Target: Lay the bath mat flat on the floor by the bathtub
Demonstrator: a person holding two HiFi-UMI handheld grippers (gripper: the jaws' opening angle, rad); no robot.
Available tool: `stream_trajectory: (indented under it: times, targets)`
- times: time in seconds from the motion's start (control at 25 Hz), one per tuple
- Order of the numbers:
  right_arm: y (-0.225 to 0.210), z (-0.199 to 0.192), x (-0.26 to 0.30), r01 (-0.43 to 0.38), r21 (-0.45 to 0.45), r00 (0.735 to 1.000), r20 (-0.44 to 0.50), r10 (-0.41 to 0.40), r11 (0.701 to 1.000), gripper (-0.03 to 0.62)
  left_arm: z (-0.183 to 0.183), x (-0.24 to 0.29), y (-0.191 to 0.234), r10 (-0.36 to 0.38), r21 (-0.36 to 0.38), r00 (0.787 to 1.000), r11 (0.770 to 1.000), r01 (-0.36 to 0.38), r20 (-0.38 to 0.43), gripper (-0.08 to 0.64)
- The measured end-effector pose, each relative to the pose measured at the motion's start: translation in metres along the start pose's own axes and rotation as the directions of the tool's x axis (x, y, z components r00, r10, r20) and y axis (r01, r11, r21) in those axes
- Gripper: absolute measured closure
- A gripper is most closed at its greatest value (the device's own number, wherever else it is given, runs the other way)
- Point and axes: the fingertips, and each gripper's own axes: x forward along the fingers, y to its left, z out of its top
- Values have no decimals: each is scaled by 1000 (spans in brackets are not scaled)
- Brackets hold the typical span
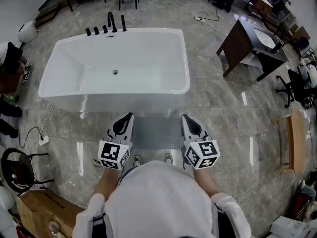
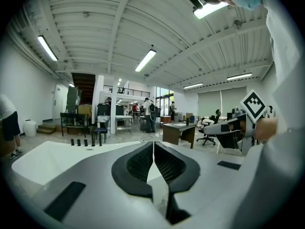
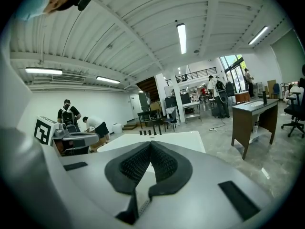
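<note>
While the grey bath mat (image 1: 156,132) lies flat on the floor (image 1: 237,118) against the white bathtub's (image 1: 119,63) near wall, my left gripper (image 1: 130,115) and right gripper (image 1: 184,116) flank it in the head view. Left fingers (image 2: 138,163) pressed together, nothing between. Right fingers (image 3: 164,163) likewise closed, empty.

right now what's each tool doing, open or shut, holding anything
left tool: closed, pinching a corner of the bath mat
right tool: closed, pinching the bath mat's other corner
</note>
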Motion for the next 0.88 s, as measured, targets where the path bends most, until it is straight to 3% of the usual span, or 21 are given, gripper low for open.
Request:
stream_trajectory:
  times: [0.88]
  targets:
    - [1,-5,6,18,-5,1000,-23,-18,1000,563,-8,3,9,-6,-50,1000,999,5,-20,522]
